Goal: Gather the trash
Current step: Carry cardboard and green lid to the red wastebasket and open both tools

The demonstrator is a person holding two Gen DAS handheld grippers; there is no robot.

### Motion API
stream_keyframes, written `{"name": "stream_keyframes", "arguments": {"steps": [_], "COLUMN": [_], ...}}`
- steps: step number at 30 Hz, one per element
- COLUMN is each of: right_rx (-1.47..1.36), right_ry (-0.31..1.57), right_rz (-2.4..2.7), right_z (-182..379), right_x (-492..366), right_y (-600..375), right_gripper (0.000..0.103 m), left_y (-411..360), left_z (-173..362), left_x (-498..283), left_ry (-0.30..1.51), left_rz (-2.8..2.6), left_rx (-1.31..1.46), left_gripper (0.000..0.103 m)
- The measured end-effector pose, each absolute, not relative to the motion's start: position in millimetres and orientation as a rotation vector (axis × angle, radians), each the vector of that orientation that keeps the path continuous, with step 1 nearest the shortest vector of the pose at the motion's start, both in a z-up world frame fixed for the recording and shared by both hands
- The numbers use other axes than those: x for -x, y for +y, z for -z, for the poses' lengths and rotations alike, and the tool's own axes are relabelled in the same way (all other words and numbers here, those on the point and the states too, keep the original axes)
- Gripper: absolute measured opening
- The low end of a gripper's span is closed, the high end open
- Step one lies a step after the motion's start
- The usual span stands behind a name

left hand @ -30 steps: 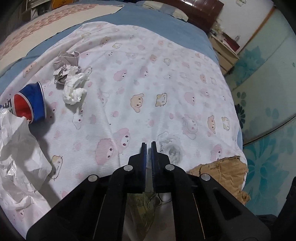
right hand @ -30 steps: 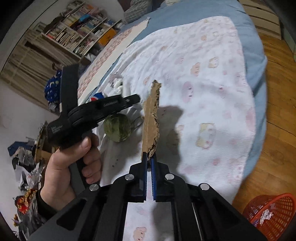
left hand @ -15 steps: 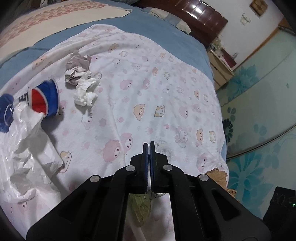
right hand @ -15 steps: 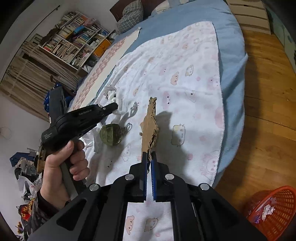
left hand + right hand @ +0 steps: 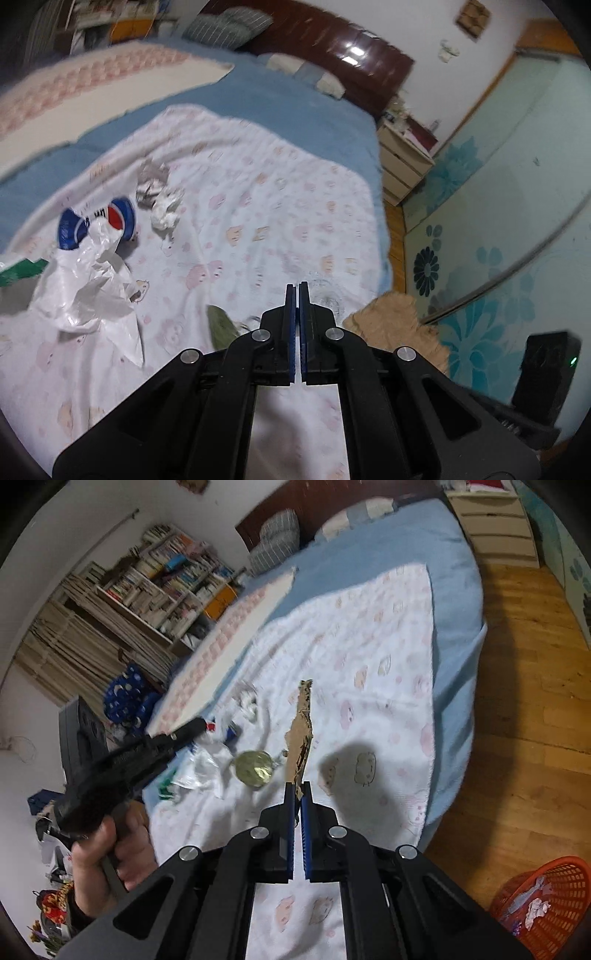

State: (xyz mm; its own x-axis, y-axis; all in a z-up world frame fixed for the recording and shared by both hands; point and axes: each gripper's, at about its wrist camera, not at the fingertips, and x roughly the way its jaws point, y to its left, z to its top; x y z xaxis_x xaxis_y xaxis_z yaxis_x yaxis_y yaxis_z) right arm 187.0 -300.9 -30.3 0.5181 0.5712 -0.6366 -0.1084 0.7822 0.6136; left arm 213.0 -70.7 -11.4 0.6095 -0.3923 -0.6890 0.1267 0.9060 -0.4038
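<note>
With each gripper clamped, the right gripper [image 5: 297,788] on a cardboard scrap [image 5: 301,734] and the left gripper [image 5: 294,291] apparently on a green mask [image 5: 254,773], we risk dropping either short of the orange basket [image 5: 554,901].

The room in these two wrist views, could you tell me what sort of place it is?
A bedroom in a home, most likely: a large bed with a dark wooden headboard, a crowded bookshelf and a chest of drawers.

The blanket [image 5: 369,664] is soft white cloth. The brown scrap [image 5: 301,734] is rough torn cardboard (fuzzy at the edges). The bag [image 5: 88,291] is shiny, crinkly plastic. The tissue [image 5: 166,210] is crumpled paper. The headboard [image 5: 332,51] is glossy dark wood. The basket [image 5: 554,904] is orange plastic.
</note>
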Motion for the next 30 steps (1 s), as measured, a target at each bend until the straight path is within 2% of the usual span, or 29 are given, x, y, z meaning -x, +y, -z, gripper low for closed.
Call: {"name": "stream_keyframes", "arguments": {"steps": [7, 12, 17, 22, 26, 30], "right_rx": [-0.497, -0.489, -0.480, -0.552, -0.595, -0.631], "right_ry": [0.829, 0.733, 0.741, 0.795, 0.869, 0.975], "right_rz": [-0.363, -0.187, 0.017, 0.140, 0.175, 0.194], "right_z": [-31.4, -69.8, -58.8, -2.0, 53.5, 111.9], "right_x": [-88.3, 10.4, 95.5, 142.9, 158.1, 151.7], "right_y": [-376.3, -470.2, -553.5, -605.0, -621.2, -621.2], "right_gripper": [0.004, 0.004, 0.004, 0.004, 0.004, 0.004], "left_y": [-137.2, -192.6, -279.4, -365.1, -432.8, -457.0], "left_z": [-38.5, -76.5, -82.5, -47.7, 32.6, 99.0], "left_x": [-144.9, -94.8, -56.2, -22.0, -4.3, -12.7], "left_ry": [0.784, 0.723, 0.743, 0.822, 0.959, 1.059], "left_rz": [0.414, 0.507, 0.665, 0.777, 0.793, 0.720], "left_rx": [0.213, 0.140, 0.098, 0.089, -0.030, -0.167], "left_gripper": [0.001, 0.001, 0.001, 0.001, 0.001, 0.001]}}
